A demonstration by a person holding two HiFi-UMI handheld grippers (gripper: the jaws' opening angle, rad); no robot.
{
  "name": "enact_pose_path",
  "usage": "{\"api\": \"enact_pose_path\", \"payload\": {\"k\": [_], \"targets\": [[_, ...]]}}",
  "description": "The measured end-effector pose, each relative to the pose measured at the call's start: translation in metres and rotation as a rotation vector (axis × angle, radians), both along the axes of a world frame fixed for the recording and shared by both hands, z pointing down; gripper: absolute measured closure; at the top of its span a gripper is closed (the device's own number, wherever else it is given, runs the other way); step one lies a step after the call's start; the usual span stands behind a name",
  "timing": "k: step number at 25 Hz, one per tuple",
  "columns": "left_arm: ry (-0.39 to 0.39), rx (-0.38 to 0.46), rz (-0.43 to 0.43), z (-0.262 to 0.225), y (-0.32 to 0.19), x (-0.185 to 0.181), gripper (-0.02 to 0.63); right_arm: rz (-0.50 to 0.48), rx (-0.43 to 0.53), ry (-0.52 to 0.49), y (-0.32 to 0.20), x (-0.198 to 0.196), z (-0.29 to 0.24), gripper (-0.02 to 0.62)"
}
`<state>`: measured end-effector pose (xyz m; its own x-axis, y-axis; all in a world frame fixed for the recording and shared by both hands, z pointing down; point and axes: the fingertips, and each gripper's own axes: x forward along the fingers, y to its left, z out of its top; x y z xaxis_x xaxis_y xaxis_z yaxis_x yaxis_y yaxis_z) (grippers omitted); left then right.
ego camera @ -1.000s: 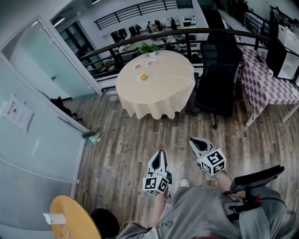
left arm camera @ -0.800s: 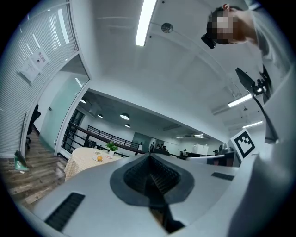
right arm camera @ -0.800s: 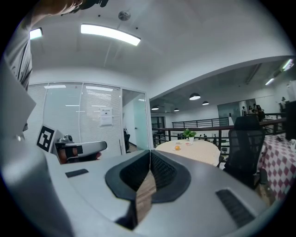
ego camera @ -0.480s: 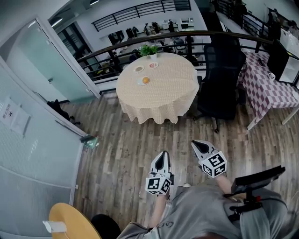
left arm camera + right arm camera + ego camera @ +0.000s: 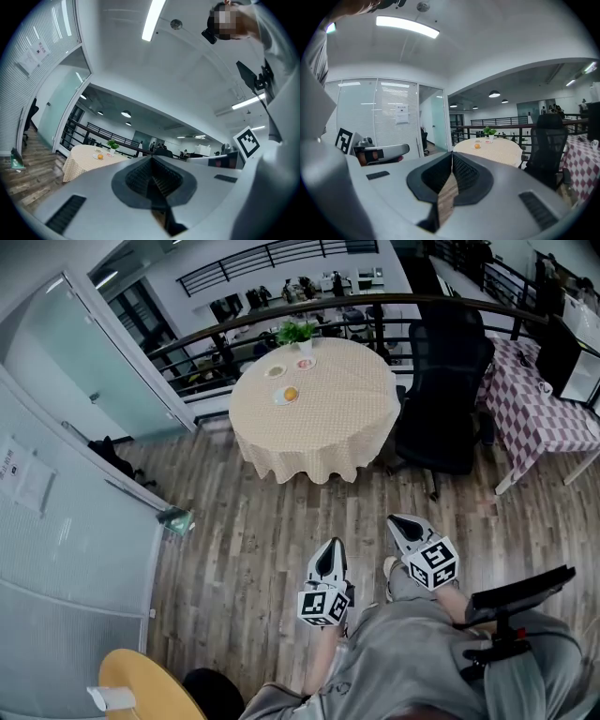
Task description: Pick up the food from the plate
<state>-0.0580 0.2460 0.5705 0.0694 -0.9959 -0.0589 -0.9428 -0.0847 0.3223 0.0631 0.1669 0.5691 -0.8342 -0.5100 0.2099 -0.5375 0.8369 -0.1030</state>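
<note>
Approach step, nothing picked yet. I'm standing on the wood floor (image 5: 244, 549), well apart from the round counter (image 5: 328, 423), which lies at 12 o'clock from both grippers. The food (image 5: 291, 394), a small orange piece, sits on a white plate (image 5: 279, 399) toward 10 o'clock on the counter top, w/ two more small dishes (image 5: 275, 372) and a potted plant (image 5: 296, 333) beyond it at 12. A black chair (image 5: 441, 390) stands at the counter's 3 o'clock.

The left gripper (image 5: 327, 547) has its jaws closed tip to tip w/ nothing between; the right gripper (image 5: 395, 521) likewise, jaws together and empty.

Next, I reckon: walk up to the counter's near edge, keep clear of the chair, spread one gripper's jaws, then bring them level around the food, not the plate rim
</note>
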Motion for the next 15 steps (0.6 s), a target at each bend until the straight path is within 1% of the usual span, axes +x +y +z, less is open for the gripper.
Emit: {"api": "enact_pose_path", "payload": {"k": [6, 10, 13, 15], "targets": [[0.003, -0.030, -0.073, 0.011, 0.002, -0.032, 0.595, -0.031, 0.004, -0.034, -0.016, -0.031, 0.003, 0.580], [0.015, -0.035, -0.127, 0.023, -0.019, -0.052, 0.595, -0.042, 0.016, -0.057, -0.055, -0.047, 0.009, 0.580], [0.001, -0.035, -0.150, 0.015, -0.026, -0.068, 0.595, -0.046, 0.015, -0.071, -0.066, -0.061, 0.005, 0.580], [-0.005, -0.017, -0.152, 0.009, -0.039, -0.076, 0.595, -0.048, 0.017, -0.077, -0.076, -0.069, 0.004, 0.580]]}}
